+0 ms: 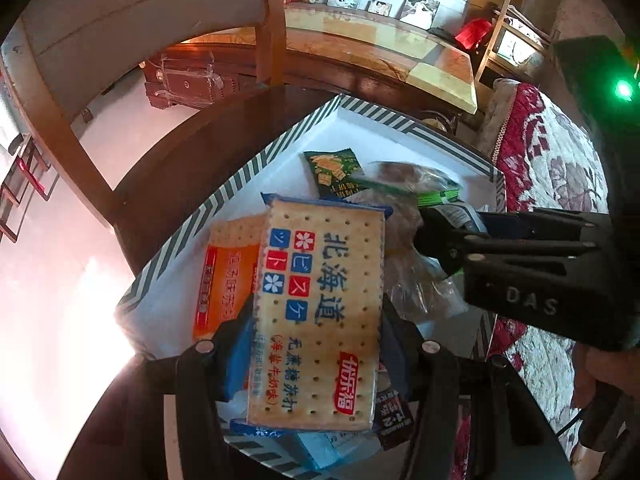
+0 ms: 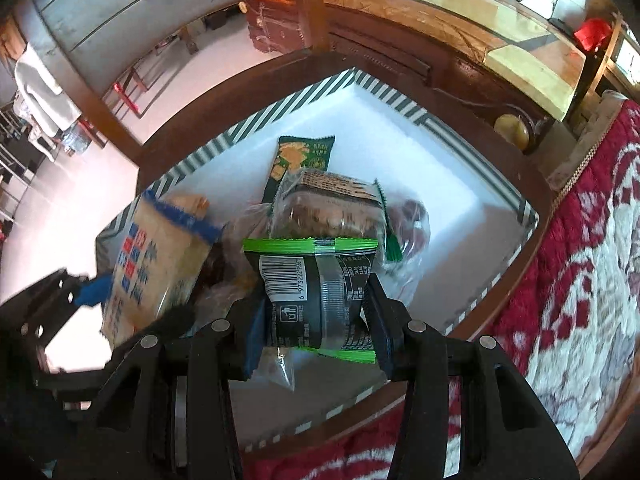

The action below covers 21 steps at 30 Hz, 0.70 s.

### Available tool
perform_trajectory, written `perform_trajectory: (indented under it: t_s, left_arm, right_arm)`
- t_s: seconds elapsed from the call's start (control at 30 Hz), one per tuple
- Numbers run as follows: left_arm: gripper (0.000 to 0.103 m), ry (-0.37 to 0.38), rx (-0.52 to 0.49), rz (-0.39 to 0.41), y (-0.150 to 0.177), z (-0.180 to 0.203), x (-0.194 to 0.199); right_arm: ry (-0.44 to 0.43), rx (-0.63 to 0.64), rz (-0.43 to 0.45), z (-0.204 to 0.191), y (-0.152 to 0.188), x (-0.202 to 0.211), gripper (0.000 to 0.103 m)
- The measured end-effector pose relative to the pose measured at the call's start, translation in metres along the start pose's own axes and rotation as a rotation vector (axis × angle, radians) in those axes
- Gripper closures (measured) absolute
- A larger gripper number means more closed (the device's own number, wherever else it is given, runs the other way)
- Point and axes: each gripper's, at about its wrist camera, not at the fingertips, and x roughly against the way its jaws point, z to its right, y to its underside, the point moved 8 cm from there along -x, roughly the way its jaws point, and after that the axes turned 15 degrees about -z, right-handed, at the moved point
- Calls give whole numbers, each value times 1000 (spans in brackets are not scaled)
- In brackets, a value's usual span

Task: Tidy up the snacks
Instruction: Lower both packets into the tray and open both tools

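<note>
Clamped between the left gripper's (image 1: 316,344) jaws, a soda-cracker pack (image 1: 316,308) hung over the striped box (image 1: 224,196); the right gripper (image 2: 316,312) pinched a green-edged snack pouch (image 2: 312,288) above it, both presumably poised for dropping inside.

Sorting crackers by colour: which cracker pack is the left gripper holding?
The blue-edged cracker pack, clamped in the left gripper. The orange cracker pack lies in the striped box.

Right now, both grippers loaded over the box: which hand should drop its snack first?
Probably right. The right gripper holds the green-edged packet above bare white floor of the striped box. The left gripper, holding the cracker pack, hangs over other snacks.
</note>
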Motion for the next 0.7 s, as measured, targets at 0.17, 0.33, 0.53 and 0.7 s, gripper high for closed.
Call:
perform_trajectory:
  t_s: [0.17, 0.33, 0.53, 0.7]
  left_arm:
    - [44, -15, 12, 6, -1, -1, 0]
    - [43, -37, 15, 14, 1, 1, 3]
    - [32, -41, 14, 39, 5, 4, 13]
    - [28, -47, 8, 72, 10, 8, 23]
  right_arm:
    - [-38, -18, -19, 1, 7, -3, 56]
    - [-83, -42, -9, 4, 21, 4, 47]
    - [-91, -37, 20, -1, 33, 21, 44]
    - [-86, -43, 75, -3, 49, 39, 44]
